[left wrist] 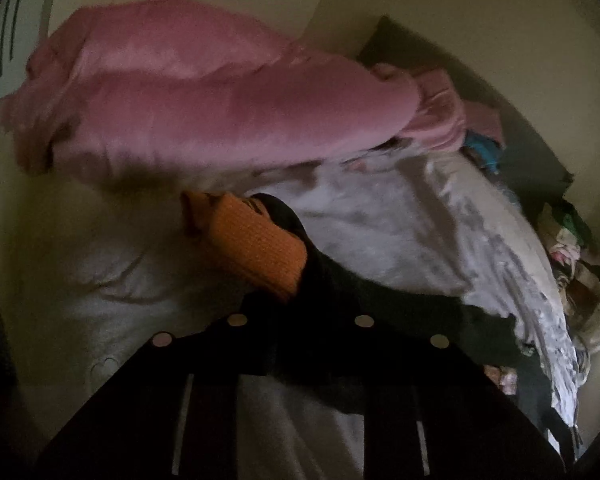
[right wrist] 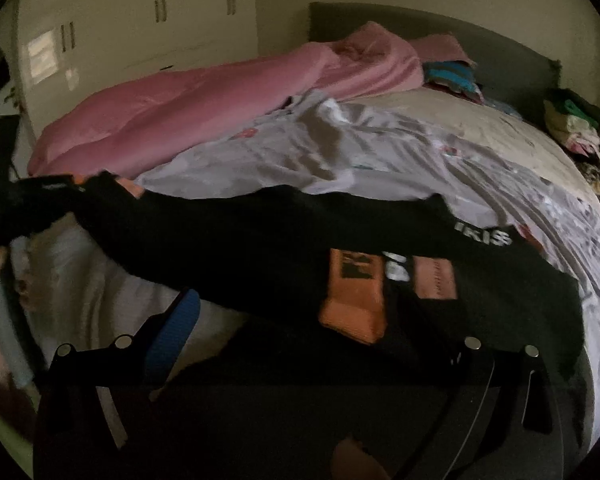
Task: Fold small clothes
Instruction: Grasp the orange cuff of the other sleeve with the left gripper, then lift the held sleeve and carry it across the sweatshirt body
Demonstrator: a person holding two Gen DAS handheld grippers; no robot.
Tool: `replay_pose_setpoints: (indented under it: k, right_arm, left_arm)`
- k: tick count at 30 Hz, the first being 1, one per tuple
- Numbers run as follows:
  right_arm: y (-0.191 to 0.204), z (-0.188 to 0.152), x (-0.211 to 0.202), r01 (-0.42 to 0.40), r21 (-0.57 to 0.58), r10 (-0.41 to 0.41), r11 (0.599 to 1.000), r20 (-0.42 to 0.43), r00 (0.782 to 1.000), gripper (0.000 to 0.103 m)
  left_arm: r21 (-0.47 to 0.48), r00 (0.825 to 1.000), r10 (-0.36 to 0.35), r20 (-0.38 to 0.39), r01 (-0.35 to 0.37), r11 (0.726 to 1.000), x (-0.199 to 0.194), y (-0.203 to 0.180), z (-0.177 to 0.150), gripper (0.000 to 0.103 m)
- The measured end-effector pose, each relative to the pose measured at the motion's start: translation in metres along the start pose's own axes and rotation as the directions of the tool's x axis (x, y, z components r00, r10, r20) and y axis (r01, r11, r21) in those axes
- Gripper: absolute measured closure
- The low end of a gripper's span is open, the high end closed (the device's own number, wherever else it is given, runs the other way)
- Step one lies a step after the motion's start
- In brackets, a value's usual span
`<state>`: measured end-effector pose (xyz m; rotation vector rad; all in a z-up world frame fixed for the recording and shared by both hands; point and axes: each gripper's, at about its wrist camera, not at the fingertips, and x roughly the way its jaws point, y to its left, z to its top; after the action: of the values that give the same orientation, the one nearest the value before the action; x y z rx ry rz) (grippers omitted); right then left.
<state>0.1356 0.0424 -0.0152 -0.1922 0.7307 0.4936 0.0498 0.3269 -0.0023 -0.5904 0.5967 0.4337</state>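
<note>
**A:** Bedroom, dim light. The bed (right wrist: 440, 120) fills both views. Start nearest: right tool?

**B:** Right tool (right wrist: 340, 320) stands wide. One finger with a blue pad (right wrist: 172, 328) is clear of the cloth. The other finger's tip is hidden under the black garment (right wrist: 260, 232), so I cannot tell whether it touches. No pinch is visible there.

**A:** Left tool?

**B:** Left tool (left wrist: 300, 312) is narrow and clamped on one end of the black garment. The cloth comes up between its fingers, and an orange ribbed part (left wrist: 252, 240) shows just beyond them. In the right wrist view it grips the far left end of the cloth.

**A:** Where is the garment?

**B:** It is off the bed, stretched sideways from the left tool across the front of the right tool. An orange patch (right wrist: 352, 292) and white lettering (right wrist: 484, 236) face the right camera. The lettering is too blurred to read in full.

**A:** Behind it?

**B:** A crumpled grey sheet (right wrist: 340, 152) lies on the mattress. A pink blanket (right wrist: 180, 108) is bunched along the far left side. A loose pile of clothes (right wrist: 580, 128) sits at the right edge. A dark headboard (right wrist: 480, 44) and pale wardrobe doors (right wrist: 140, 40) stand at the back.
</note>
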Motion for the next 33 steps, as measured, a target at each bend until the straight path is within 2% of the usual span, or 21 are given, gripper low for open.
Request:
replay_pose_setpoints:
  k: [5, 9, 12, 22, 33]
  right_arm:
    - [-0.031, -0.008, -0.018, 0.046, 0.064, -0.047, 0.997, 0.021, 0.999, 0.005]
    - [-0.053, -0.012, -0.031, 0.074, 0.107, -0.078, 0.992, 0.036, 0.996, 0.005]
    - [-0.069, -0.016, -0.042, 0.096, 0.13, -0.103, 0.987, 0.046, 0.994, 0.005]
    - [-0.12, -0.033, -0.073, 0.127, 0.244, -0.147, 0.961, 0.066, 0.987, 0.005]
    - [-0.165, -0.052, -0.103, 0.143, 0.347, -0.187, 0.927, 0.095, 0.978, 0.005]
  left_arm:
    - [0.063, 0.997, -0.072, 0.04, 0.069, 0.996, -0.028, -0.036, 0.002, 0.093]
    - [0.118, 0.993, -0.1, 0.065, 0.092, 0.989, -0.042, -0.066, 0.002, 0.094]
    - [0.146, 0.989, -0.141, 0.045, 0.134, 0.98, -0.047, -0.086, -0.001, 0.094]
    - [0.226, 0.976, -0.217, -0.004, 0.212, 0.951, -0.055, -0.139, -0.014, 0.094]
    - [0.273, 0.95, -0.302, -0.077, 0.311, 0.91, -0.055, -0.198, -0.034, 0.094]
